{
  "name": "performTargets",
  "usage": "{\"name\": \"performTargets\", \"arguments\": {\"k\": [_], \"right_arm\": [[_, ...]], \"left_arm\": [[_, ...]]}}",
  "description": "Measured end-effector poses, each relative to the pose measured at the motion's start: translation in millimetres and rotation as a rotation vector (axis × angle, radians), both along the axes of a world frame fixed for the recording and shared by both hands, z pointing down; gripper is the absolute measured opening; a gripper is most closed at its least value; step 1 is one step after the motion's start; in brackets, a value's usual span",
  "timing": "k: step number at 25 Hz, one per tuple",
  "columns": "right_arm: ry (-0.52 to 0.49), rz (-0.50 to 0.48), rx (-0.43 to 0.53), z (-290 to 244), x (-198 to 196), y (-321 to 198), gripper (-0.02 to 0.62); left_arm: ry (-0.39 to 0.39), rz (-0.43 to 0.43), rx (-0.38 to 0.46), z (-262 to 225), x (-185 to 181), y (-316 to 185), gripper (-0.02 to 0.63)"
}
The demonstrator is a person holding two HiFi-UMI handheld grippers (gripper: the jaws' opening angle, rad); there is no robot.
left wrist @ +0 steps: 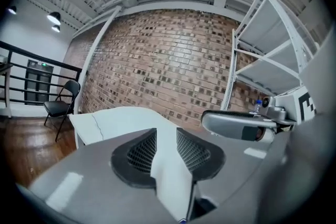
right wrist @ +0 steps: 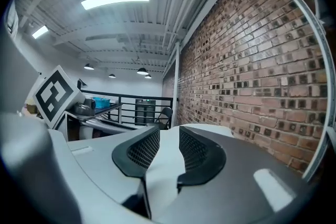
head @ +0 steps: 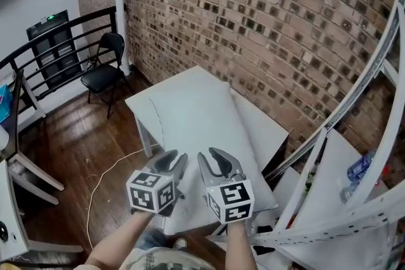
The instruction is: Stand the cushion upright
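Observation:
A long white cushion (head: 196, 117) lies flat on a white table (head: 262, 129) against the brick wall. In the head view both grippers hover side by side over the cushion's near end. My left gripper (head: 177, 157) and my right gripper (head: 209, 153) point along the cushion towards the wall. Each has its jaws a narrow way apart. In the left gripper view the left gripper (left wrist: 167, 131) shows the cushion's (left wrist: 169, 170) white cloth in the gap between its pads. The right gripper (right wrist: 169, 131) likewise has the cushion (right wrist: 164, 170) showing in its gap. I see no pad pressing on the cloth.
A white metal shelf rack (head: 354, 155) stands close on the right, with a blue bottle (head: 359, 167) on it. A black folding chair (head: 104, 69) and a black railing (head: 57, 41) are at the far left. A pale cable (head: 101, 180) runs across the wooden floor.

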State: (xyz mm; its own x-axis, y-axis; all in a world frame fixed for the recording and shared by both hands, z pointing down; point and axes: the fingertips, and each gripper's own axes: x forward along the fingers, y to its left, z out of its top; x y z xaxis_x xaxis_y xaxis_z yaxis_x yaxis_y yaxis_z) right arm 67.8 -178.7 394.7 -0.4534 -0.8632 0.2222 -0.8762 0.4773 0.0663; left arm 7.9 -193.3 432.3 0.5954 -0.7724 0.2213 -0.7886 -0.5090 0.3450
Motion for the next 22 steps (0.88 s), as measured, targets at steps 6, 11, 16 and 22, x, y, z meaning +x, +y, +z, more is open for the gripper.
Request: {"name": "performTargets", "arguments": {"k": [6, 11, 16, 22], "right_arm": [[0.024, 0.012, -0.057, 7, 26, -39, 0.115], [0.014, 0.065, -0.098, 16, 55, -75, 0.144], [0.006, 0.063, -0.154, 26, 81, -108, 0.178], [-0.025, 0.045, -0.277, 53, 119, -144, 0.179]], "left_arm": [[-0.016, -0.018, -0.100, 21, -10, -34, 0.152], [-0.018, 0.001, -0.189, 46, -16, -61, 0.173], [0.015, 0.003, -0.288, 73, -20, -87, 0.211], [0.020, -0.015, -0.364, 100, -35, -112, 0.264]]}}
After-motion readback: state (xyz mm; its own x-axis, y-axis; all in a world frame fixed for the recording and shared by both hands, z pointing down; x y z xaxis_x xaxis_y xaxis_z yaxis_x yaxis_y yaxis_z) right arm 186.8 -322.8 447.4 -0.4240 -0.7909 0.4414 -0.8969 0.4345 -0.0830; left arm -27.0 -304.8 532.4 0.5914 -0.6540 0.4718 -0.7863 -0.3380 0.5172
